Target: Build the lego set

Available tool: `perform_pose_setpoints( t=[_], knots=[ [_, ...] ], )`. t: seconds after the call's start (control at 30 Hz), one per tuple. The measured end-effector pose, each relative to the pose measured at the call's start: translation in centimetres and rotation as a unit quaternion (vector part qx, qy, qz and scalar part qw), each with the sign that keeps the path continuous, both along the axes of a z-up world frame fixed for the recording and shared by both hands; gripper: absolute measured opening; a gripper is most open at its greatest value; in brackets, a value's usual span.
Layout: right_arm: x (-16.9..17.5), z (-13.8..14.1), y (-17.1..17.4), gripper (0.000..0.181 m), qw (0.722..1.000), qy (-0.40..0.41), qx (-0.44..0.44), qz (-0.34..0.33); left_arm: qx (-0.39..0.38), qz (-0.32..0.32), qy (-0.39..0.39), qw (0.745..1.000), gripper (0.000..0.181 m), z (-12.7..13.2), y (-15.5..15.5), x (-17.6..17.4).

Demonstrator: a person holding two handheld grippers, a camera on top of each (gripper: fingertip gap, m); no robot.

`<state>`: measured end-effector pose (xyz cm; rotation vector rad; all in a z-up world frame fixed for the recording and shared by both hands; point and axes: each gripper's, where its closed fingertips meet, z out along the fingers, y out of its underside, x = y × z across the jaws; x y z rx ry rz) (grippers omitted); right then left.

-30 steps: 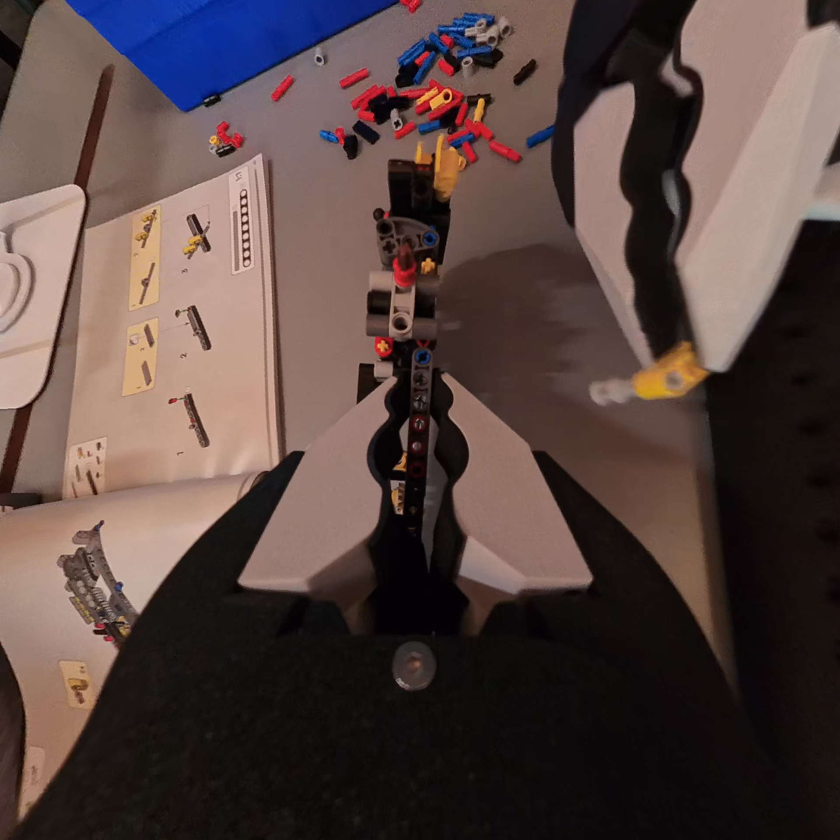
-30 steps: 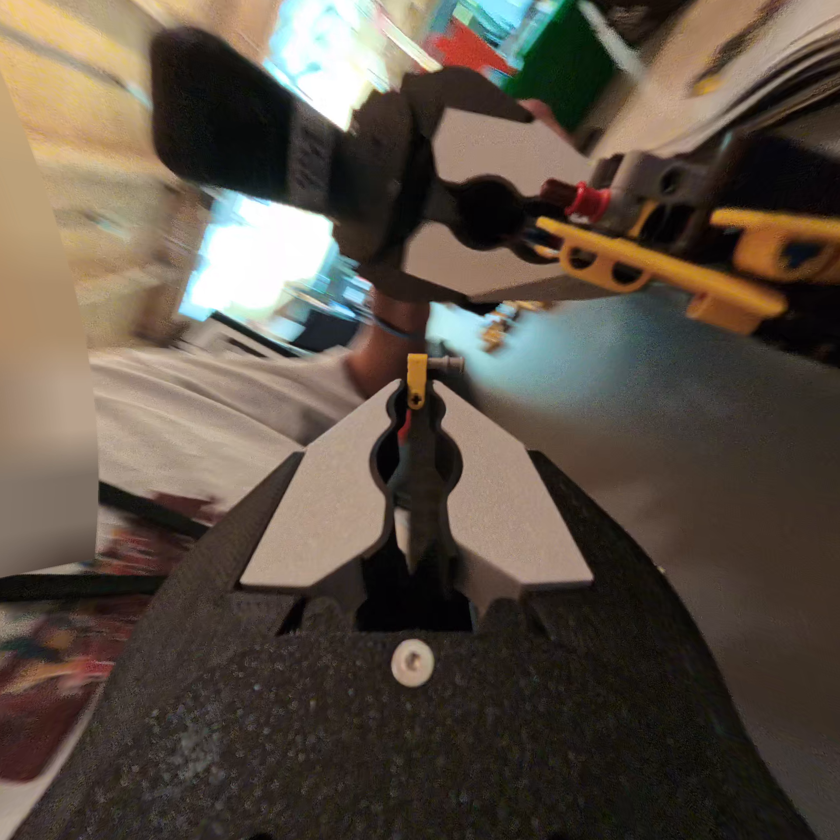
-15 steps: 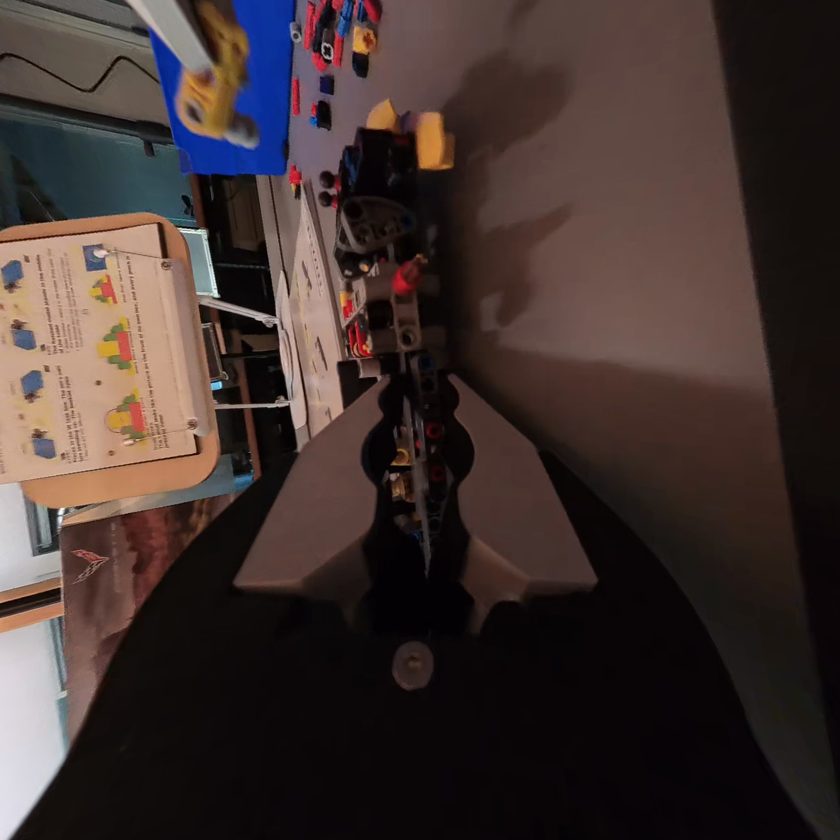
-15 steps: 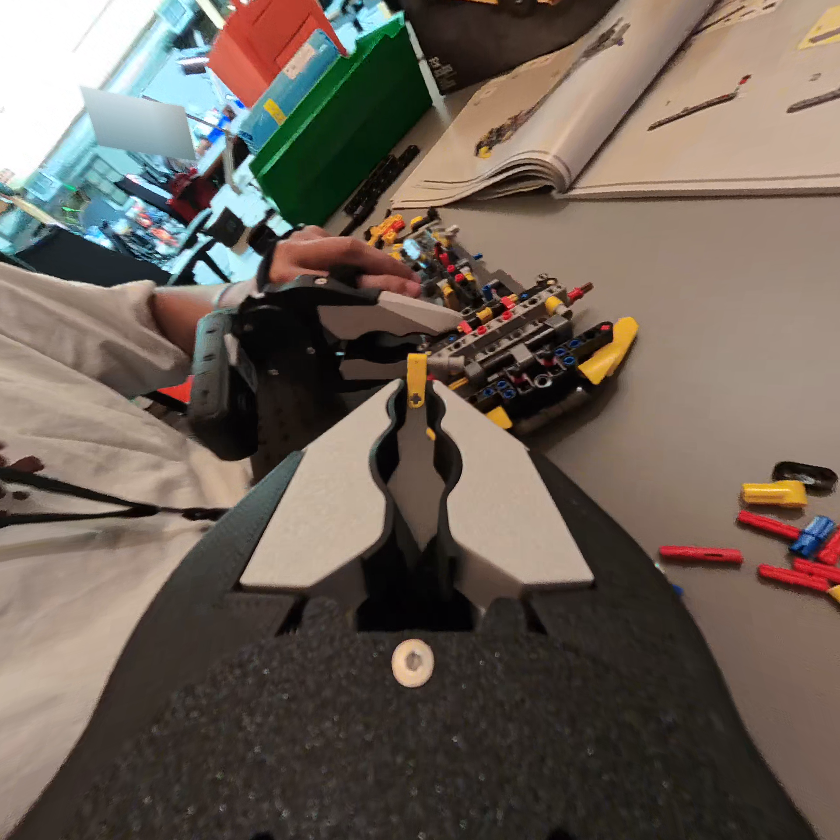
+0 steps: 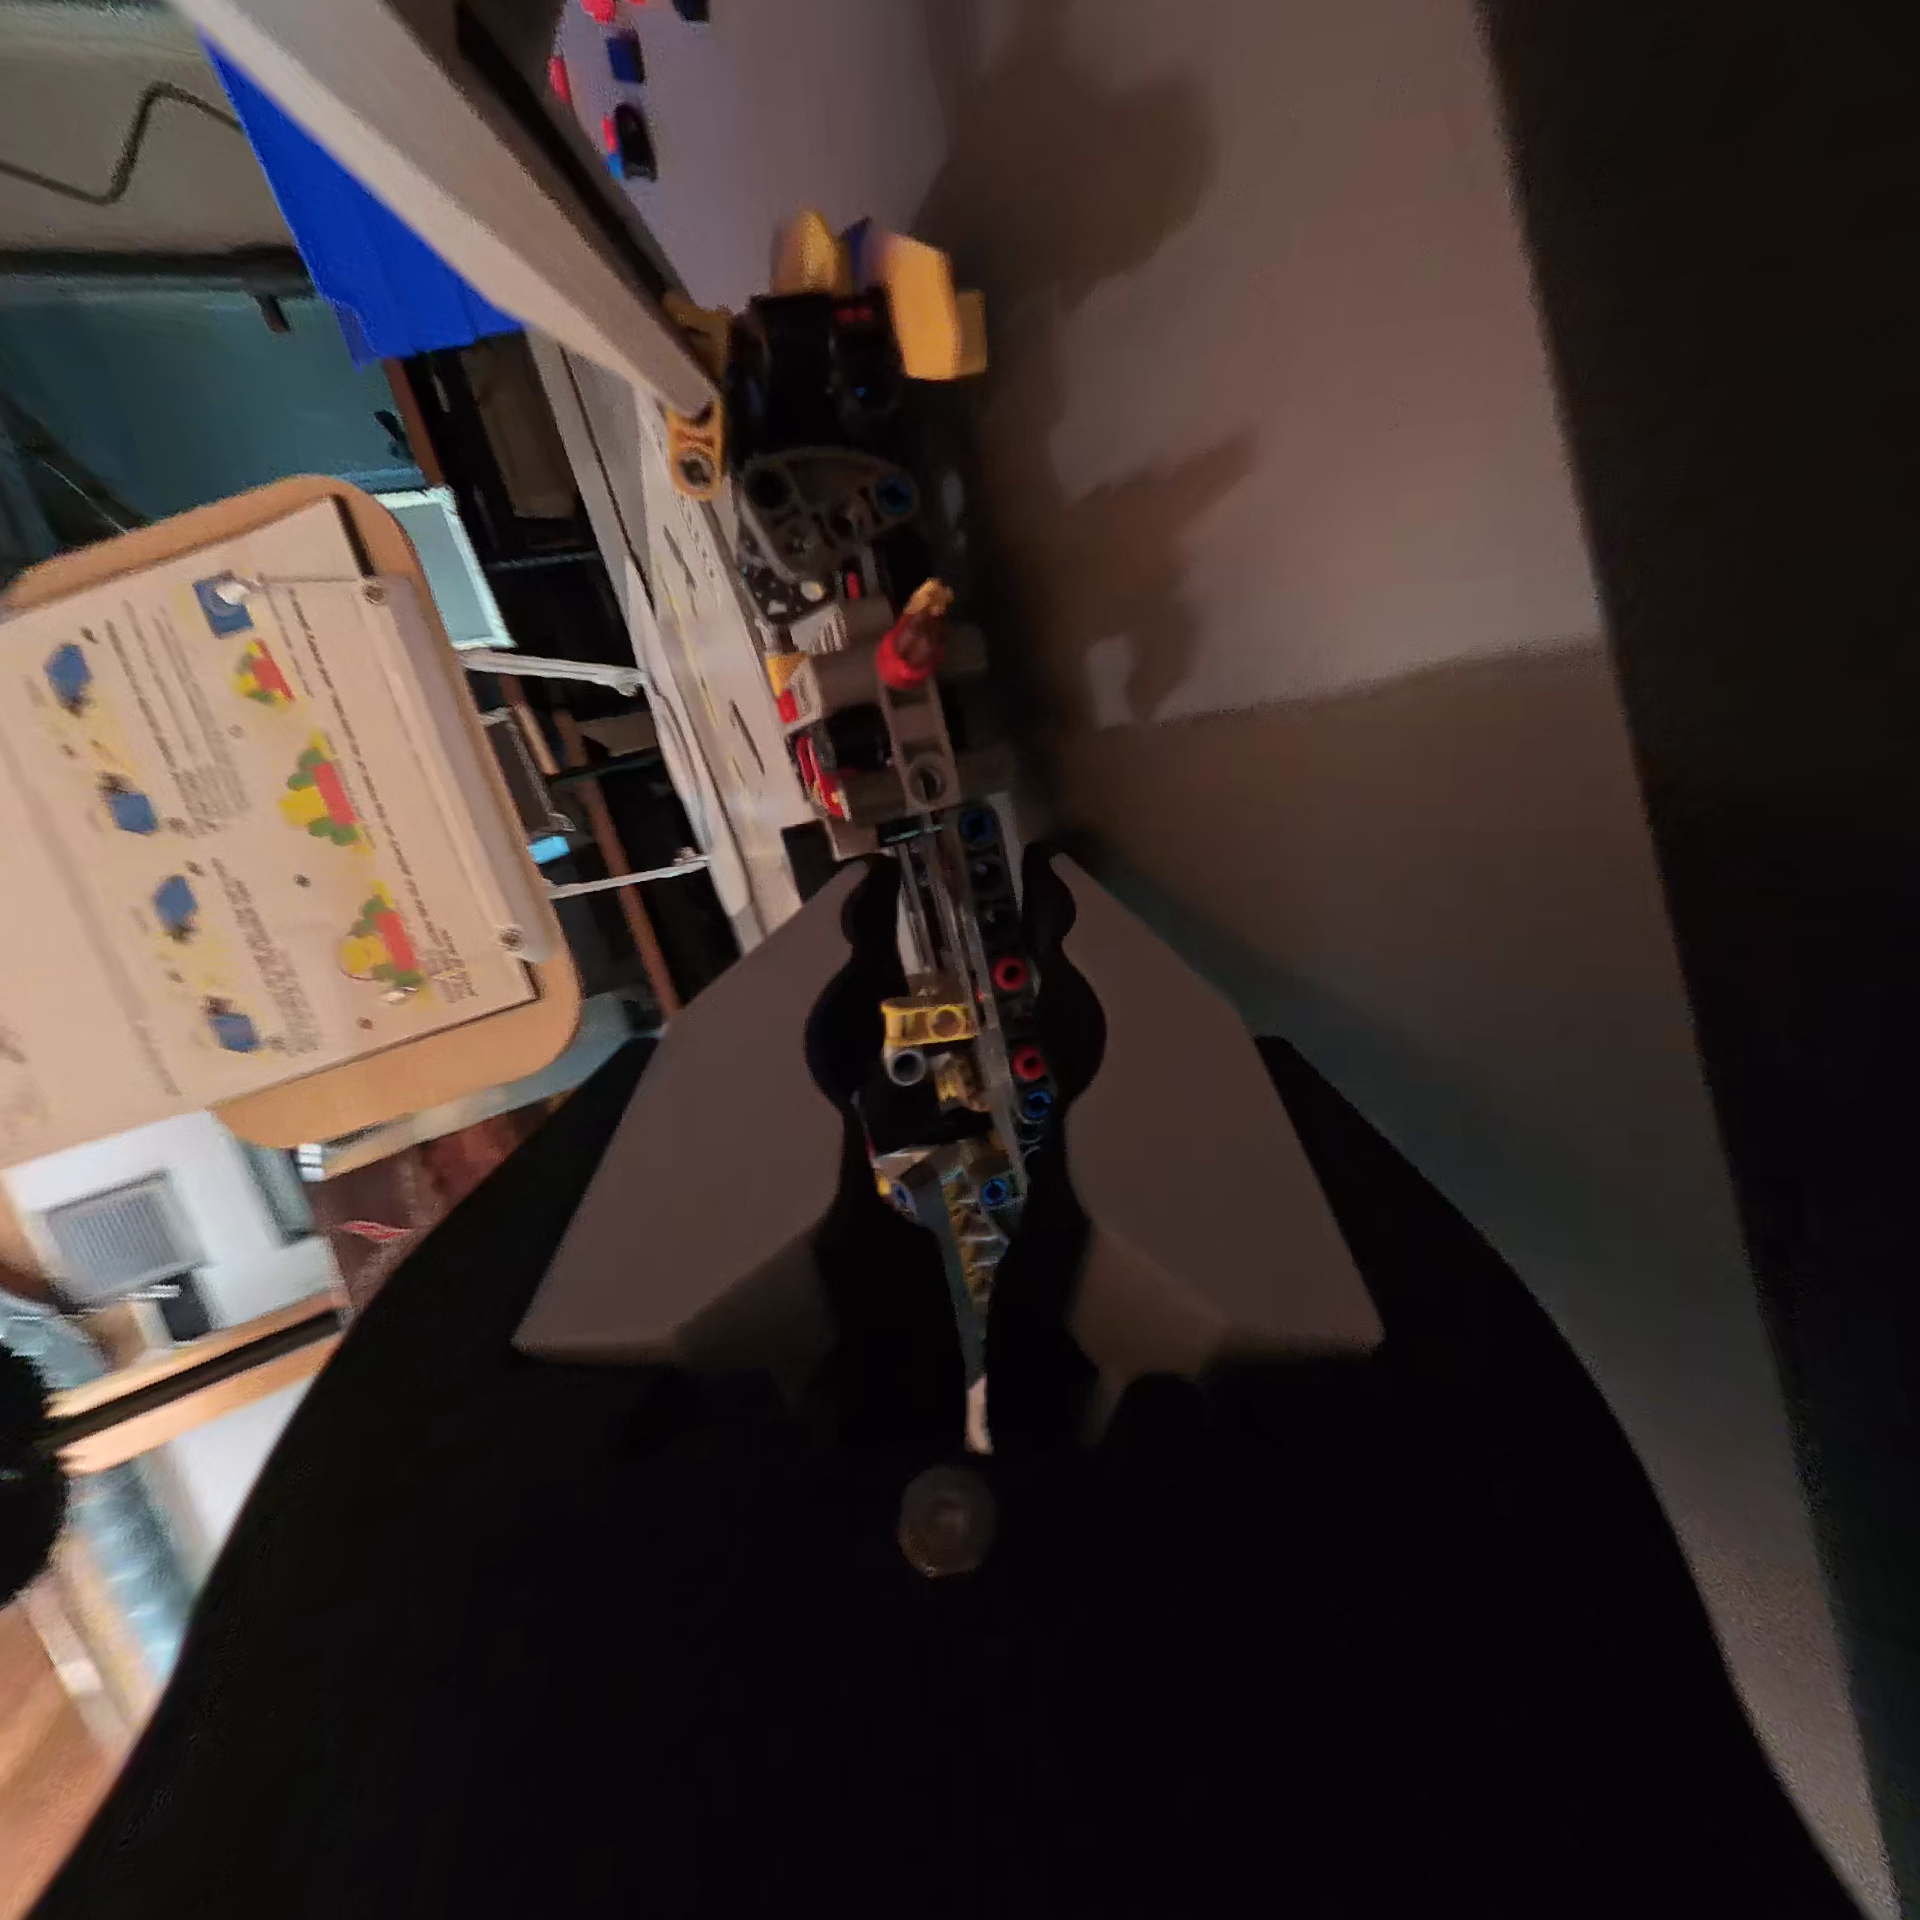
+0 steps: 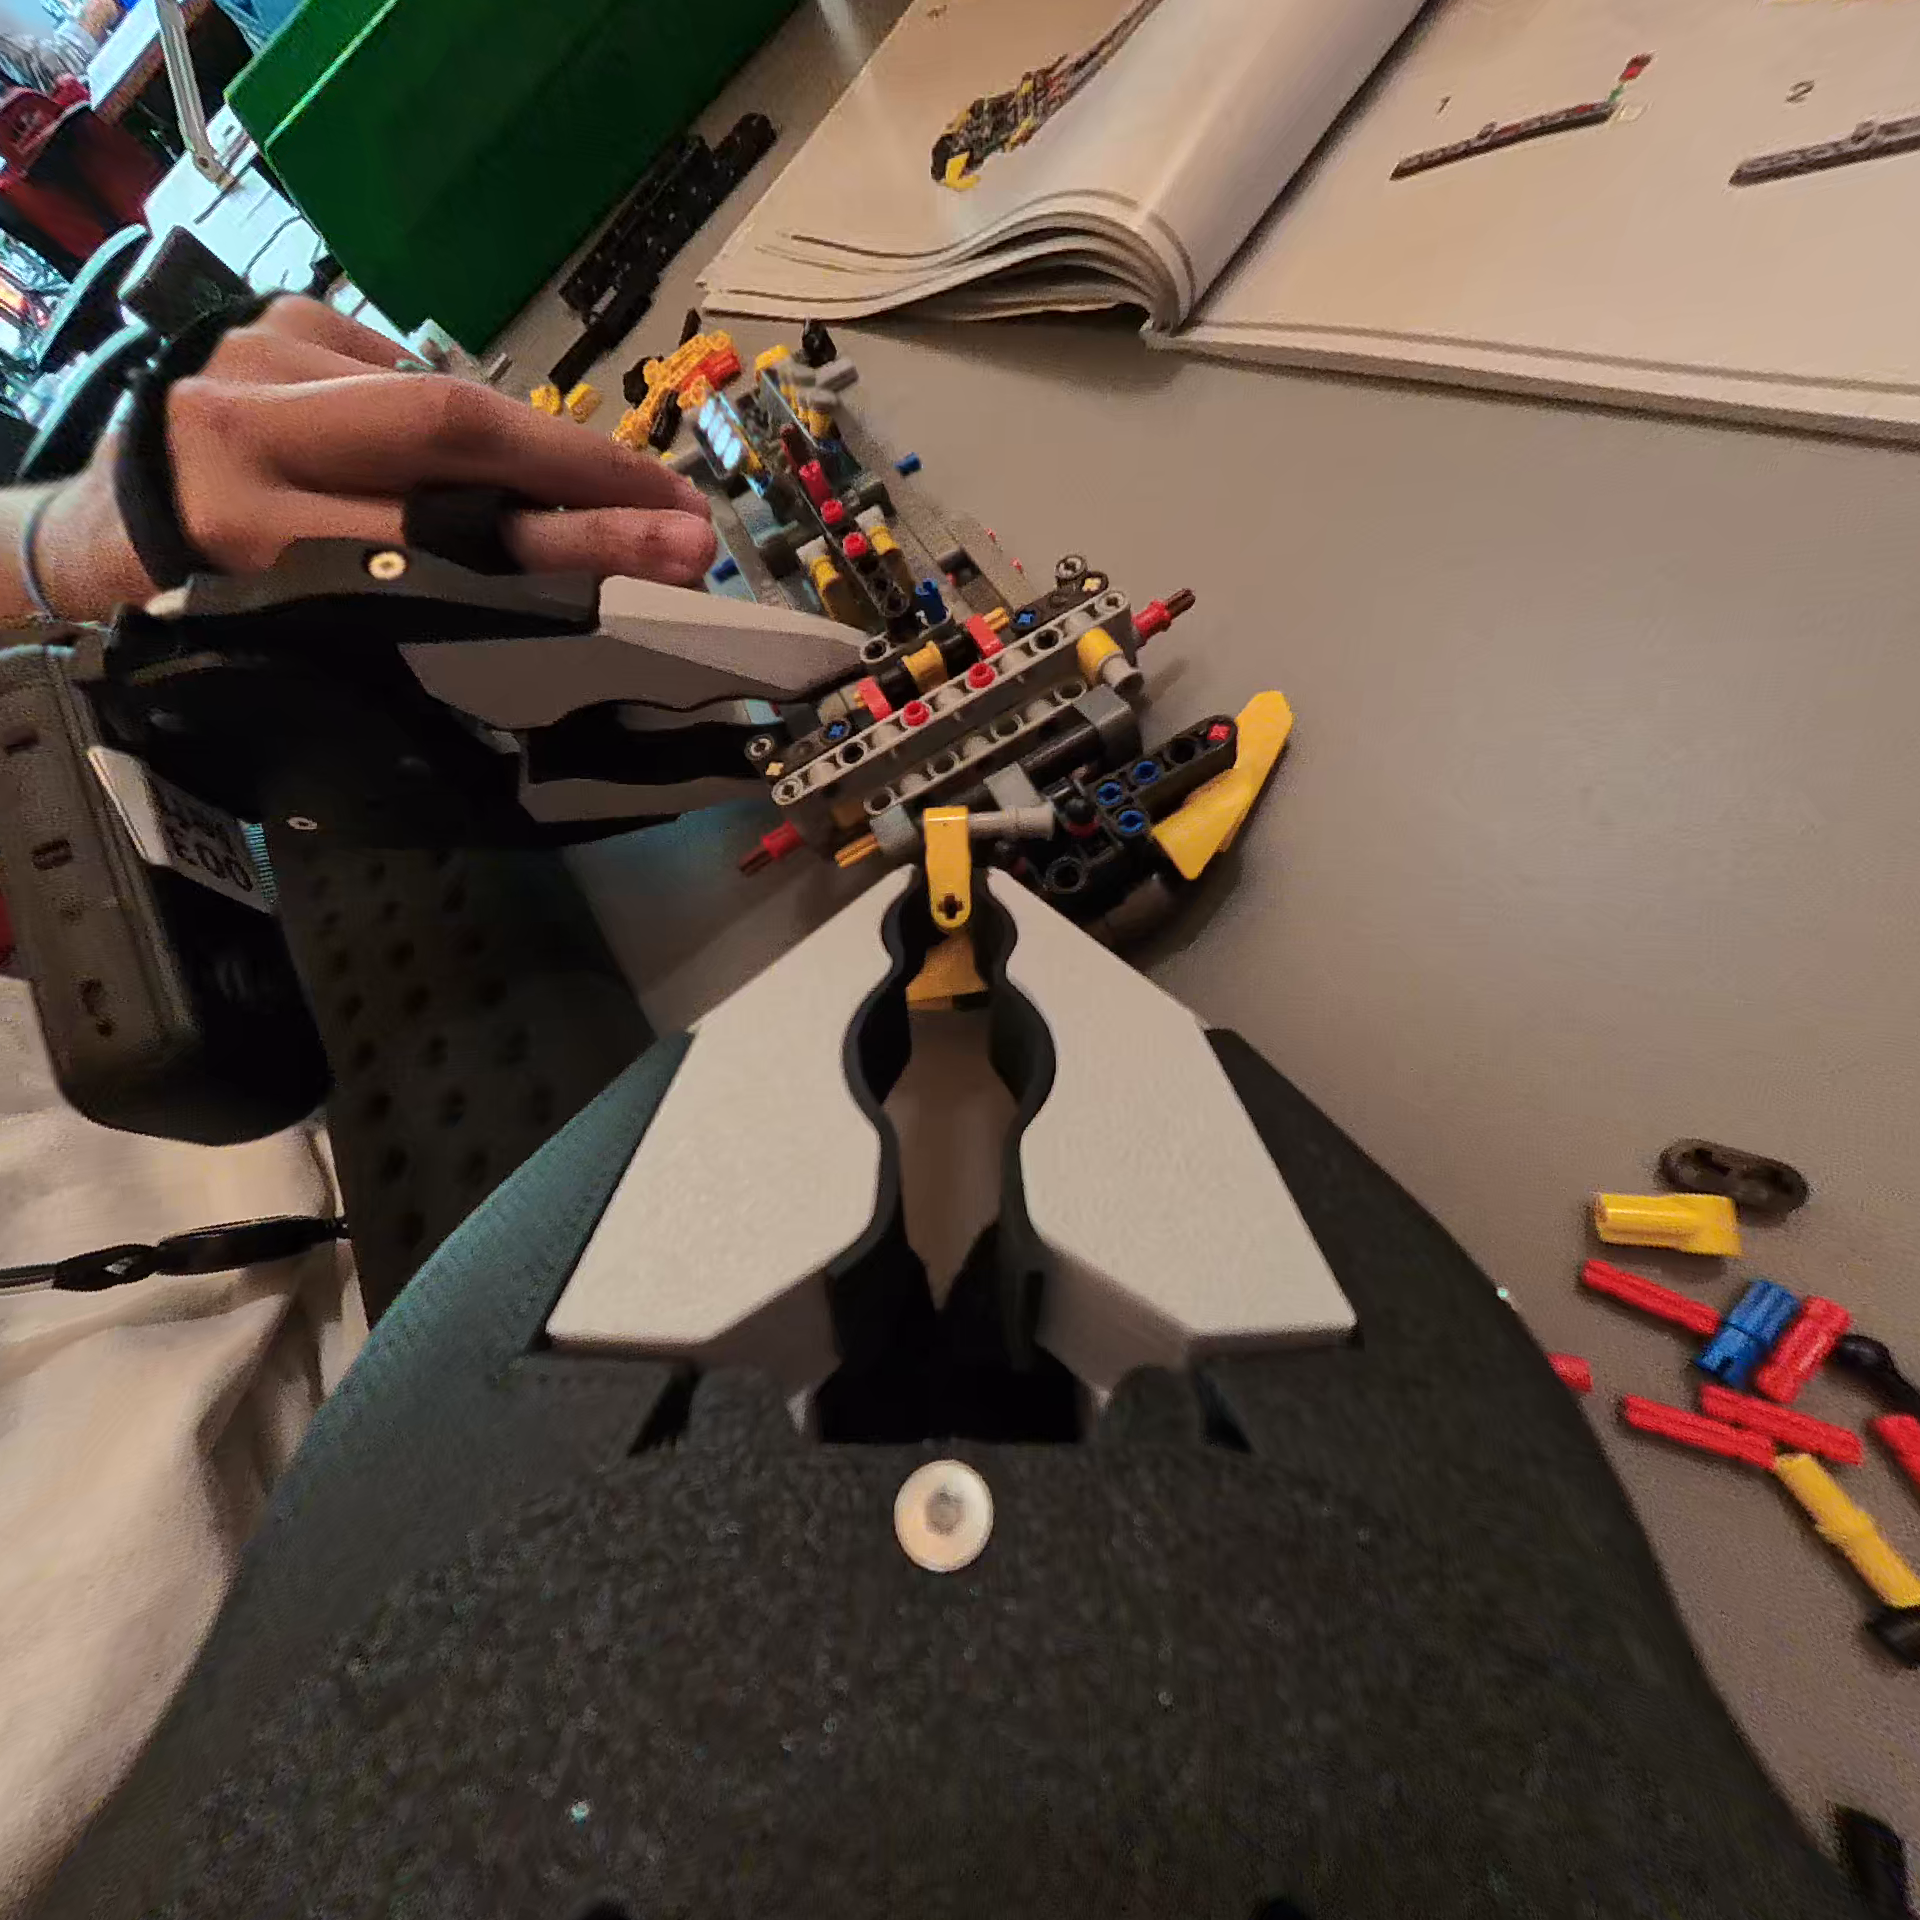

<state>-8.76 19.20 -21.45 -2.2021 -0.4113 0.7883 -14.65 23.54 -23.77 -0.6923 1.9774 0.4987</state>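
Lego chassis (image 6: 997, 717), half built, sits clamped at its near end in your left tool (image 6: 727, 717), tilted off the table (image 6: 1507, 727). Your right tool (image 6: 948, 883) pinches a small yellow connector (image 6: 945, 862) with a grey pin, just short of the chassis underside at its 12 o'clock. Much remains, I judge: loose red, blue and yellow pieces (image 6: 1756, 1351) lie at 4 o'clock, the open instruction book (image 6: 1351, 208) at 1 o'clock. Nothing blocks the approach.
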Motion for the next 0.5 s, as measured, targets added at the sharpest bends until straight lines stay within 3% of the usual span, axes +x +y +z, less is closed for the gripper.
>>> perform_pose_setpoints(
  t=[0.07,0.2,0.33,0.5],
  knots=[
    [-0.2,0.0,0.0,0.006,1.000,0.001,-0.001,0.005,0.047,-0.020,0.018,0.999,0.021,0.1,0.0,-0.3],
    [-0.3,0.3,0.0,0.006,1.000,0.017,0.000,0.007,0.042,-0.032,0.051,0.997,0.021,0.0,-0.3,-0.8],
    [-0.4,0.2,0.1,0.006,1.000,0.012,0.000,0.006,-0.088,-0.005,0.037,0.995,0.038,0.5,-1.6,-0.6],
    [-0.6,1.7,-0.4,0.006,0.999,0.029,0.034,0.012,-0.206,0.025,-0.005,0.978,0.029,0.8,-2.2,-0.5]
  ],
)
